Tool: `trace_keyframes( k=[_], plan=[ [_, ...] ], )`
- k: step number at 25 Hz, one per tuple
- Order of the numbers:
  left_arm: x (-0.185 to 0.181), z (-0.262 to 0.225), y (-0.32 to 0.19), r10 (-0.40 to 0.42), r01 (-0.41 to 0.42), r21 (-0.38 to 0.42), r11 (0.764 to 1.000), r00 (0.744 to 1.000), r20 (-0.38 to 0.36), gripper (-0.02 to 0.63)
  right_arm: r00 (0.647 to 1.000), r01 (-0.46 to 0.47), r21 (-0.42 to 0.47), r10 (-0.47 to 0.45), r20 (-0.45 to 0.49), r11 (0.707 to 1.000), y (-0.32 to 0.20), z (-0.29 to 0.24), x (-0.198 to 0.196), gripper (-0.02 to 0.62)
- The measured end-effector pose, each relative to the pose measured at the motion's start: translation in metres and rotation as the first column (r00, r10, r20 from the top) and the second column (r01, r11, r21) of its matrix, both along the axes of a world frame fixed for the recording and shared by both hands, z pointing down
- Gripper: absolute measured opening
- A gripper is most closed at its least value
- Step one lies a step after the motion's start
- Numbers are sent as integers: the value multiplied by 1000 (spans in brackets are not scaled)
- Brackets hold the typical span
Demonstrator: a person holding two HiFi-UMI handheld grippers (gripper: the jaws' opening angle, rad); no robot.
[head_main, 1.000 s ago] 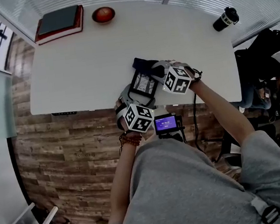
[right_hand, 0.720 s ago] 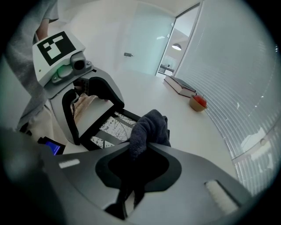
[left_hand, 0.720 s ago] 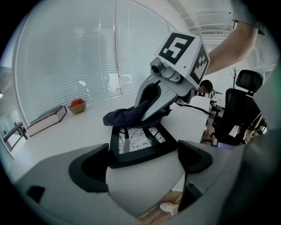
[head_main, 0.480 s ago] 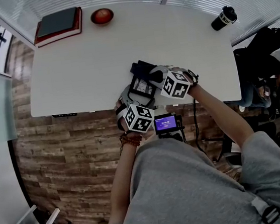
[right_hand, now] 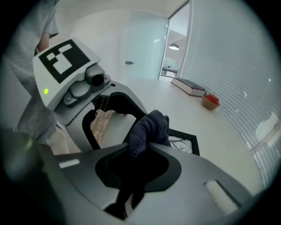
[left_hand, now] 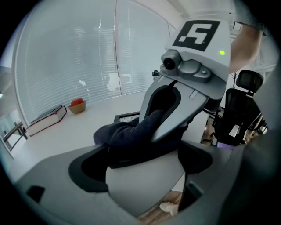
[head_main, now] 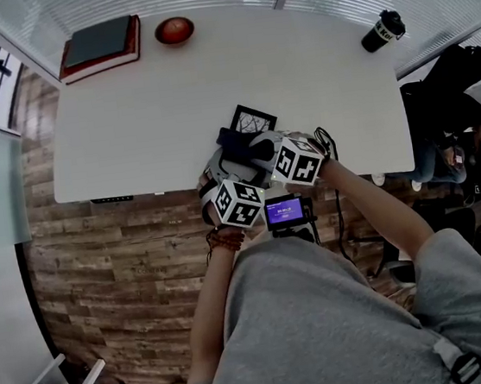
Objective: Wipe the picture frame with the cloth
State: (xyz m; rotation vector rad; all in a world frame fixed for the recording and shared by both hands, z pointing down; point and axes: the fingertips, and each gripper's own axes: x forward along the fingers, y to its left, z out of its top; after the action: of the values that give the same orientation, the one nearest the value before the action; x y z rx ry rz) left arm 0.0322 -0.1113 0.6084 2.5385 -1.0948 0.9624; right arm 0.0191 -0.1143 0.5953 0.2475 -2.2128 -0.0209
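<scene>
Right gripper: jaws closing tight on the dark cloth, which is bunching up at centre frame. The picture frame is lying flat on the white table, just beyond the cloth, right of centre. Left gripper: jaws standing apart, gripping nothing, crowding the cloth.

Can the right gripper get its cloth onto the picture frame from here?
Probably yes: the right gripper is shut on the cloth, and the picture frame lies flat on the table just beyond it, nothing between.
</scene>
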Motion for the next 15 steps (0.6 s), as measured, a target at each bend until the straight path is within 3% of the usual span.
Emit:
trace_keyframes(
  k=[2,6,15],
  plan=[
    [0,-1,0,0,0,0,1000,1000,0,502,997,-47,-105,53,53,993,1,-1,-1,54],
    [0,0,-1,-2,2,-1,1000,1000,0,502,981,-84,-298,132,143,951,7,-6,-5,55],
    [-1,1,0,-1,1,-5,1000,1000,-1,502,957,-119,-346,201,211,931,15,-15,-13,55]
  ],
)
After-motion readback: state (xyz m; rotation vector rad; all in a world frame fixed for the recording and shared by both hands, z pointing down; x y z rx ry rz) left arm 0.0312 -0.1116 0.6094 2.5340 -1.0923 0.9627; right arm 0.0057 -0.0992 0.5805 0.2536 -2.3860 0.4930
